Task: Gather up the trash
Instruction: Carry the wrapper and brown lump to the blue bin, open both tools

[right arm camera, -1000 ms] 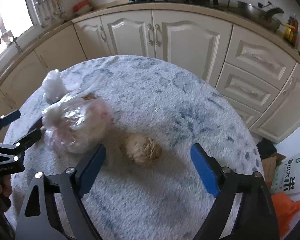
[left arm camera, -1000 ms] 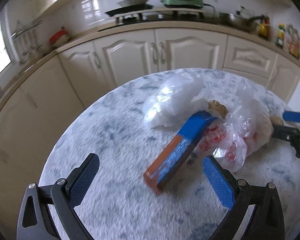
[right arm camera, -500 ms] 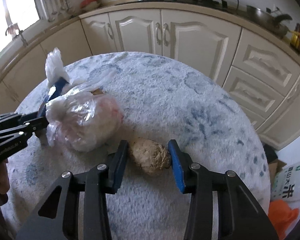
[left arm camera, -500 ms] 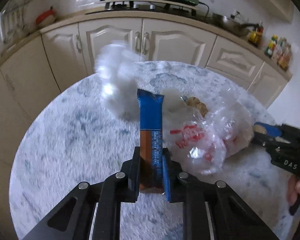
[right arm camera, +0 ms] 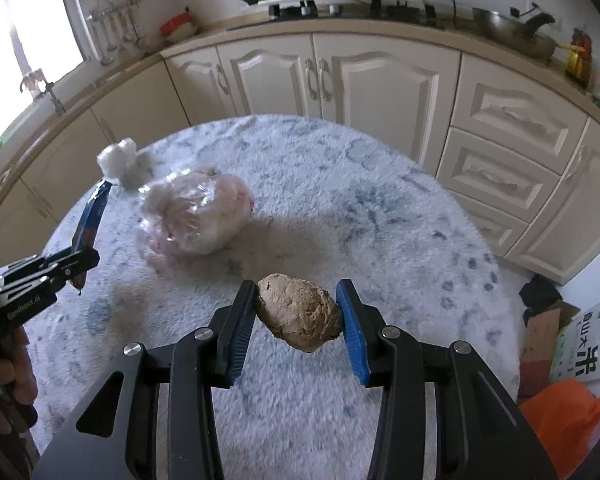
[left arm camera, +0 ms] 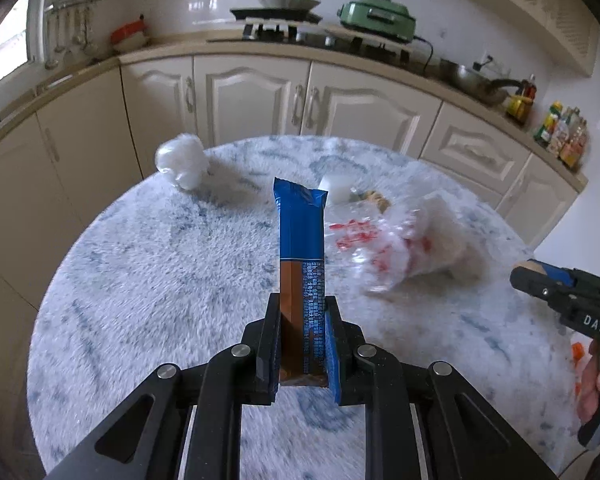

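- One left tongs (left arm camera: pixel 302 340) is clamped tight on the brown lower end of one blue-and-brown snack wrapper (left arm camera: pixel 300 248); the long flat packet stands up from between the two pads, its blue end farthest from the tongs, clear of the tabletop (left arm camera: pixel 160 264).
- One right tongs (right arm camera: pixel 298 312) is closed partway on one crumpled brown paper ball (right arm camera: pixel 298 312), a pad pressing each side, with the ball lifted above the fuzzy surface.
- Each tongs is held by one hand: the hand (left arm camera: pixel 598 396) on the right tongs shows at the right edge of the left wrist view, and the other hand (right arm camera: pixel 4 380) shows at the left edge of the right wrist view.
- Two bags lie on the round tabletop: one clear plastic bag (left arm camera: pixel 404 248) with red print, bulging, near the middle, and one small white crumpled bag (left arm camera: pixel 182 160) near the far left rim, well apart from it.
- One small white piece (left arm camera: pixel 334 188) and one small tan scrap (left arm camera: pixel 376 200) lie just behind the clear bag.
- Beside the tabletop, on the floor, are one orange bag (right arm camera: pixel 564 412) and one white sack (right arm camera: pixel 584 352) with printed characters.
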`<state>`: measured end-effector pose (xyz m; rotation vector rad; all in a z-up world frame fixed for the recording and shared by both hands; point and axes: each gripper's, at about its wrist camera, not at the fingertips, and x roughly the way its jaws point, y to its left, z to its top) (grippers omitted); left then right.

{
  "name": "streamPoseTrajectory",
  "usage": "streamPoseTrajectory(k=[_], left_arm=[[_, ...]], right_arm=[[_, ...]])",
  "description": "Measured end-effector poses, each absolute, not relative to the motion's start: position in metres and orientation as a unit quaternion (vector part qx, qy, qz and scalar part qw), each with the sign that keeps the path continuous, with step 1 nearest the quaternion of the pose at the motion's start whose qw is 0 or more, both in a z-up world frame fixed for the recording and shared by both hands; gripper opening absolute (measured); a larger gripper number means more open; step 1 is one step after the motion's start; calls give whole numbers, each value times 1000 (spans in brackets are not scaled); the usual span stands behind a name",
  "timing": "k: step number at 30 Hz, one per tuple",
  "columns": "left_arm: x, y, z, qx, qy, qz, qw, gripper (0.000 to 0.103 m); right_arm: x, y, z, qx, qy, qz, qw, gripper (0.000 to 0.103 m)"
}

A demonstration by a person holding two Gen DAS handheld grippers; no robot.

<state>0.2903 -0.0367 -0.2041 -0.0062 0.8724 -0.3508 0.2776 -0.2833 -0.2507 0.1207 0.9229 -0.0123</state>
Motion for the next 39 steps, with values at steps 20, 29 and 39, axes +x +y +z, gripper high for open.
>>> streamPoseTrajectory(k=[20,29,39], left_arm=[[162,-84,-113,1,305,-216,928,15],[140,-132,-86,10,271,-274,923,15],[137,-211,-75,34,260,-359,896,15]], right_arm=[[192,-327,-154,89,334,-17,938,42],[149,-378,-125,105,293,-65,948,42],[93,-462,-120,142,272,-163,938,42]])
